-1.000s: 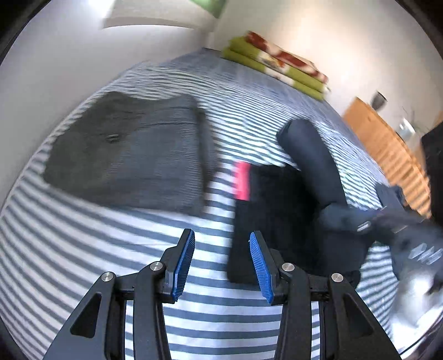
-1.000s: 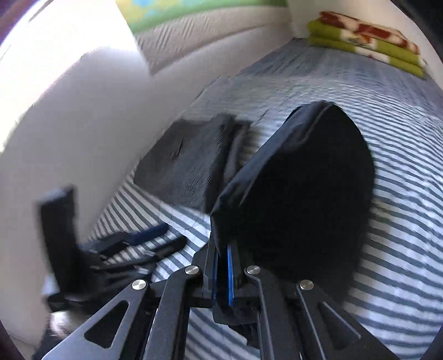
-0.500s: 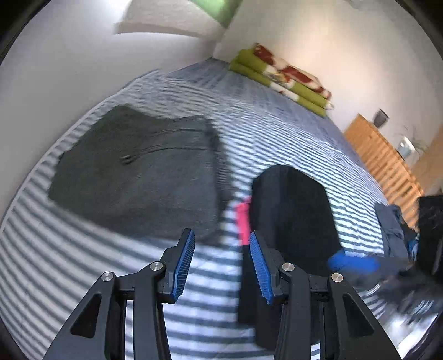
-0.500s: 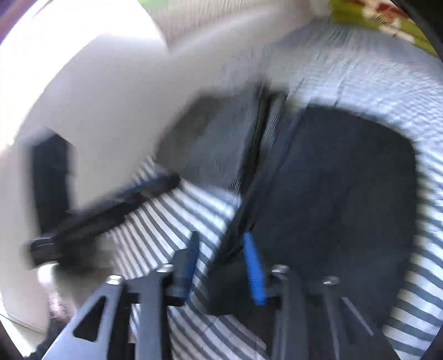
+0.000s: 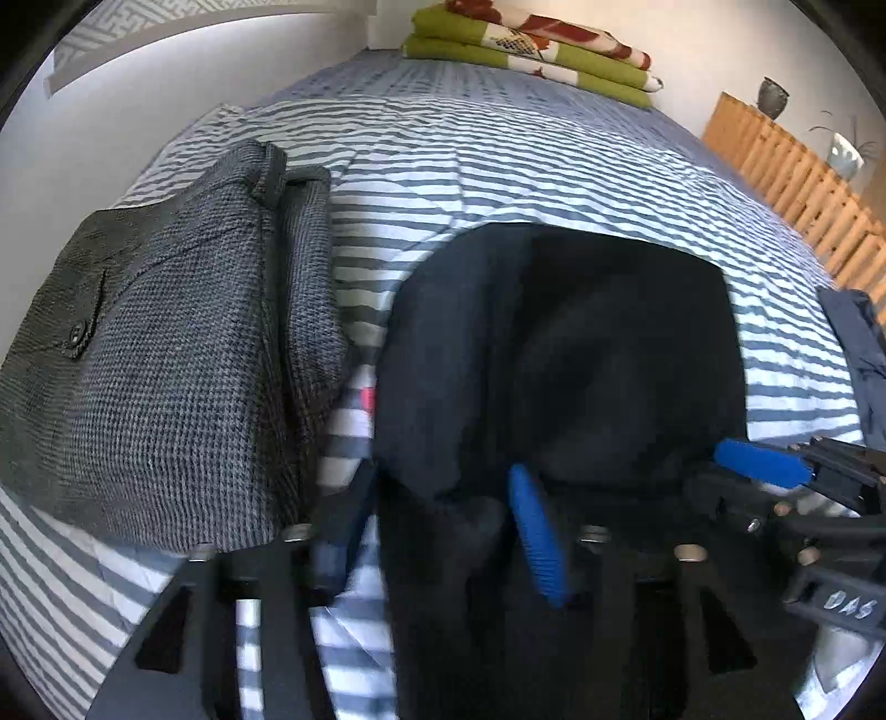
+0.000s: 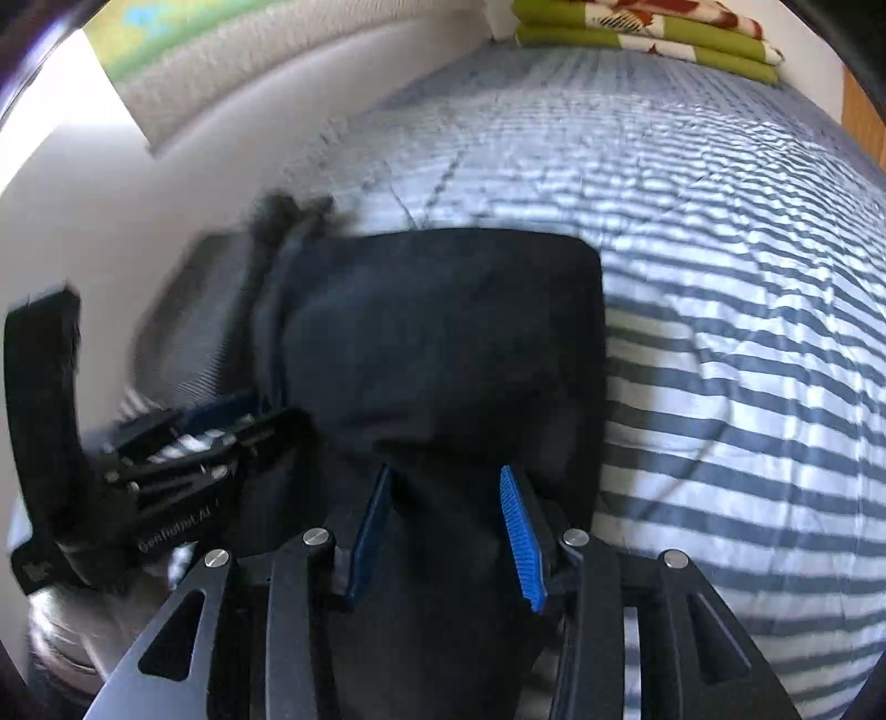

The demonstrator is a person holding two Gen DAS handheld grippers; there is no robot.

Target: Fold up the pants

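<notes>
Folded black pants [image 5: 559,354] lying on the striped bed [image 5: 498,160], just to the right of folded grey checked pants [image 5: 166,360] in the left wrist view, the two nearly touching at the near edge. Left gripper [image 5: 437,531] pointing steeply down over the near left corner of the black pants, fingers apart and opening, dark cloth between them but not pressed by the blue pads. Right gripper [image 6: 443,526] over the near right part of the same pants, fingers apart yet closing, a raised fold of black cloth standing between them; cannot tell whether the pads touch it. Green and red blankets [image 5: 531,50] stacked at the far end of the bed. Wooden slatted furniture [image 5: 797,183] along the right side.
</notes>
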